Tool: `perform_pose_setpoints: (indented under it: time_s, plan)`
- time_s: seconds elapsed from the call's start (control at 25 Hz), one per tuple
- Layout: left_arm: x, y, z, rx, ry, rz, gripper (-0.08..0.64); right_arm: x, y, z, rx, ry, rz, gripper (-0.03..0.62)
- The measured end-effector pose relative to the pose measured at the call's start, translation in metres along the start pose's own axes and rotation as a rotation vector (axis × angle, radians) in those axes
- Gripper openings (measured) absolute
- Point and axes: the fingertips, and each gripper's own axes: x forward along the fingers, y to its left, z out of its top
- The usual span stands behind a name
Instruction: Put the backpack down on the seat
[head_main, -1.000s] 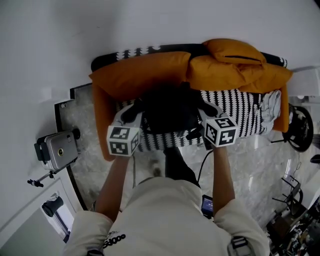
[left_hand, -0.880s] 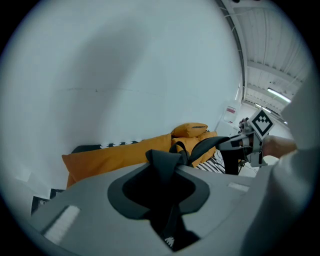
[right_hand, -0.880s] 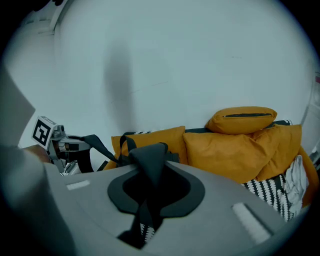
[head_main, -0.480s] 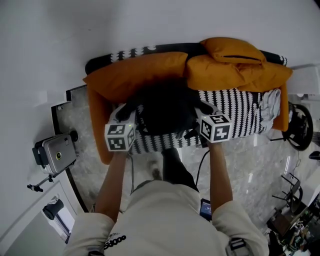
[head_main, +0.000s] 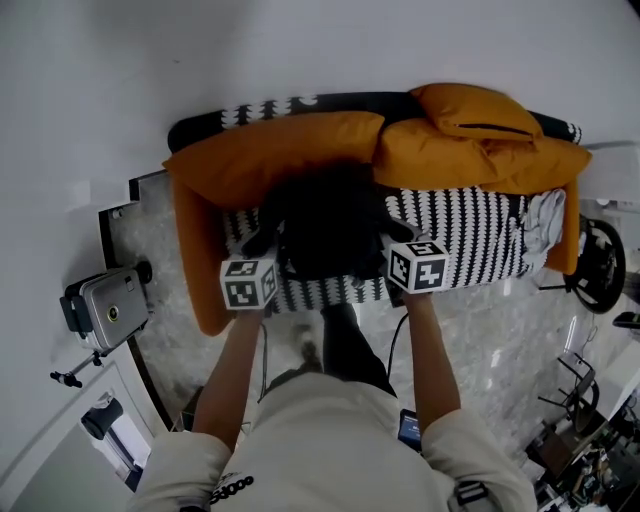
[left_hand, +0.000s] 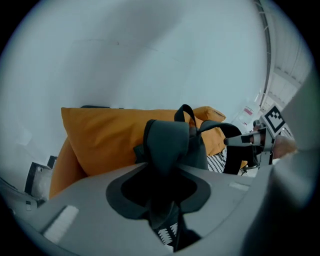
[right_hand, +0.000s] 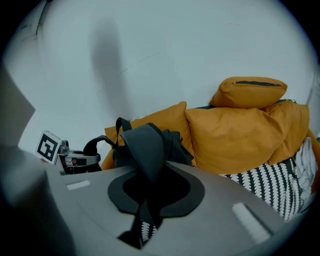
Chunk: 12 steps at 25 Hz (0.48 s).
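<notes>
nearest the viewer, the left gripper (left_hand: 161, 172) is clamped on a dark shoulder strap (left_hand: 167, 142), with the webbing rising out of its jaws and trailing down through the gap beneath. the right gripper (right_hand: 150, 176) is likewise clenched on the other strap (right_hand: 144, 145). just beyond both, the black backpack (head_main: 330, 225) sits between the two grippers, directly ahead of the jaws and joined to them by the straps, with the left gripper at its left flank and the right gripper at its right. it is over the front half of the black-and-white patterned seat (head_main: 470, 225), towards the seat's left end, with its far side close against the long orange back cushion (head_main: 270, 155). no view shows whether its base already bears on the seat. further back, more orange cushions (head_main: 480, 140) are piled at the right end, then a plain white wall (head_main: 300, 50). assessment: the step in hand is the setting down. recommended practice: hold both grips level so the bag does not tip, lower until the straps go slack, lean the bag against the cushion, and open the jaws only once the seat carries the weight. releasing one side early would likely let it roll off the front edge.
</notes>
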Motion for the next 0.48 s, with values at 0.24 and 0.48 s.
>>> perform_pose_setpoints:
  time_s: [0.24,0.48]
  plan:
    - [0.027,-0.005,-0.021,-0.021,0.063,-0.05,0.116,0.026,-0.001,-0.014,-0.006,0.059,0.005,0.035]
    - [0.054,-0.023,-0.028,-0.027,0.107,-0.105,0.149,0.056,0.007,-0.023,0.068,0.084,0.019,0.035]
